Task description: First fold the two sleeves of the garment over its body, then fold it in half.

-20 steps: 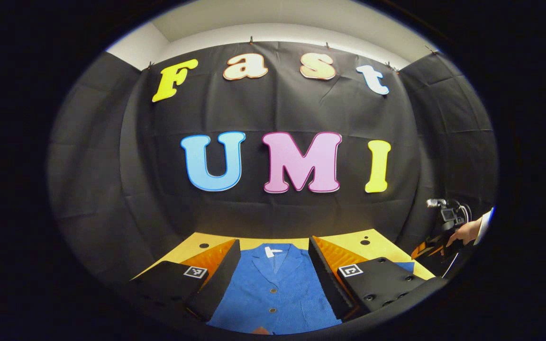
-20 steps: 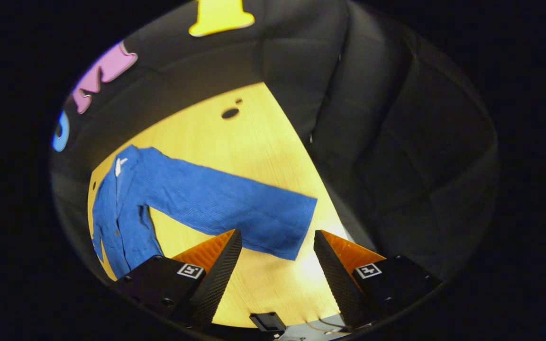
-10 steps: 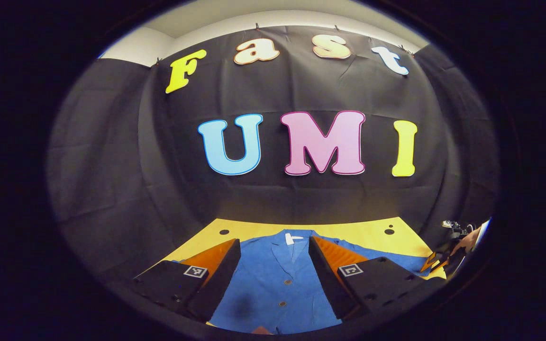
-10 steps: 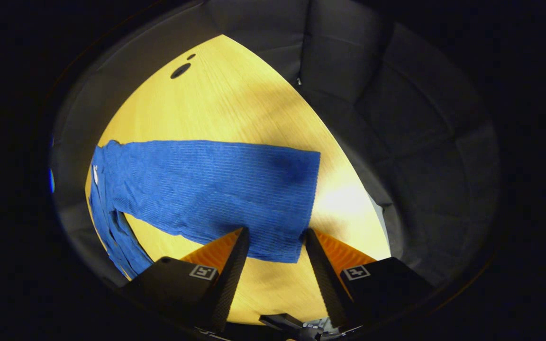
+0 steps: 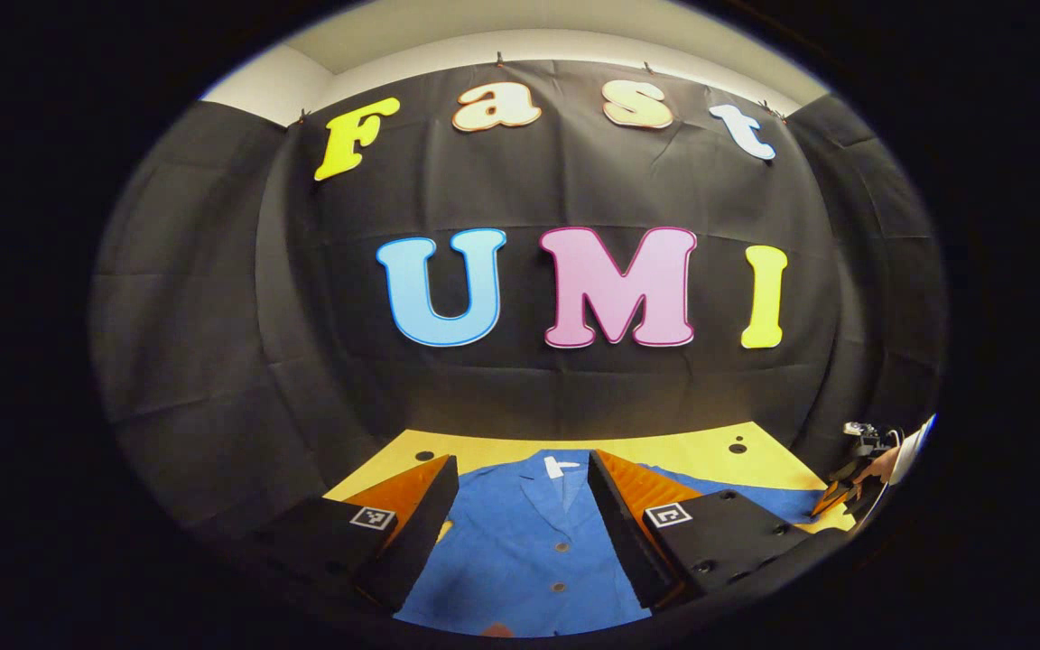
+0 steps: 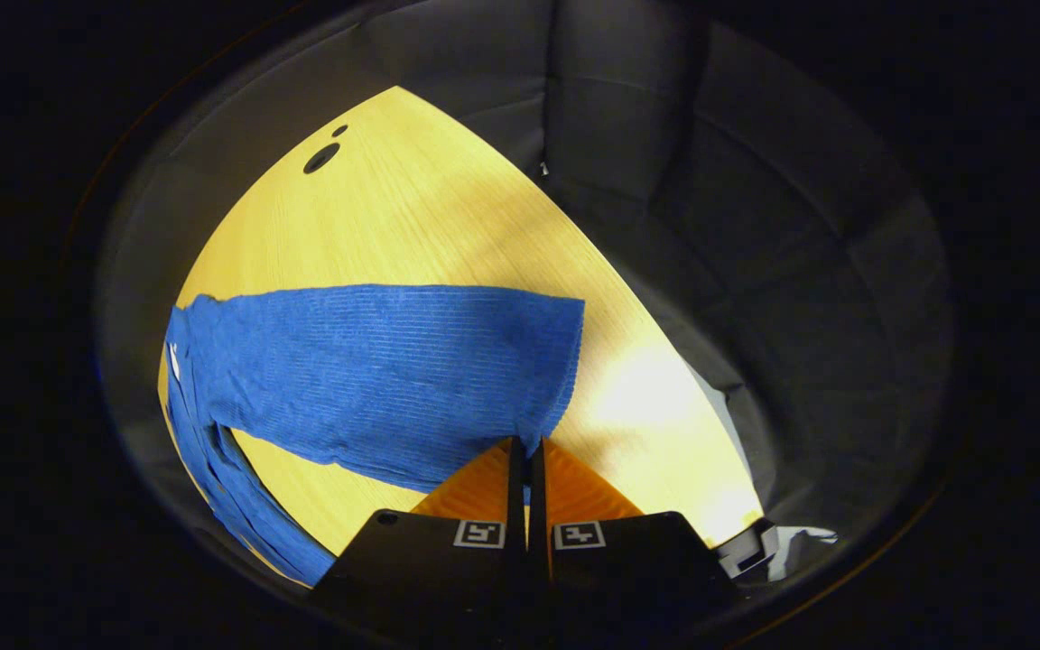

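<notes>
Right gripper fingers pressed together, pinching the near cuff corner of the blue sleeve. Sleeve lies flat, stretched out sideways on the yellow table, away from the garment body. Left gripper spread wide, holding nothing, over the blue garment front with 2 buttons showing, collar farther back. Hand at far right table edge.
</notes>
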